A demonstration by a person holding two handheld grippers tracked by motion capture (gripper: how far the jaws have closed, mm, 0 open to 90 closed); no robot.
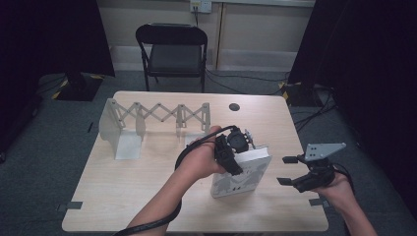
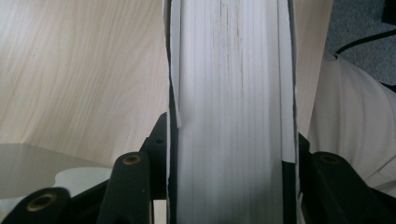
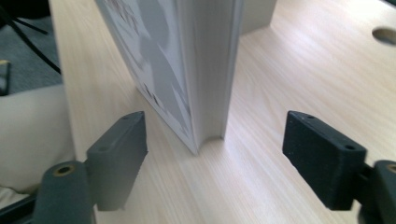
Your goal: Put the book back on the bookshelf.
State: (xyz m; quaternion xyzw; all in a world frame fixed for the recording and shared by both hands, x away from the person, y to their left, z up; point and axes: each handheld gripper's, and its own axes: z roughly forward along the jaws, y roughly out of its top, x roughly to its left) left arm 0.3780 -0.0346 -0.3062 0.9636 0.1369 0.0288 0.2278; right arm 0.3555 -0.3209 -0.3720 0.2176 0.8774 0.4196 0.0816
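The table (image 1: 147, 196) is pale wood with a smooth, matt top. The book (image 1: 241, 178) has white paper pages and a smooth, slightly shiny cover. The rack (image 1: 152, 118) looks like matt white plastic. The folding chair (image 1: 172, 49) is black metal with a matt seat.

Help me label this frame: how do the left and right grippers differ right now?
The left gripper is shut on the white book, holding it on edge; the right gripper stands open beside it, holding nothing. The left sits over the table; the right hangs at its edge. Both have black jaws.
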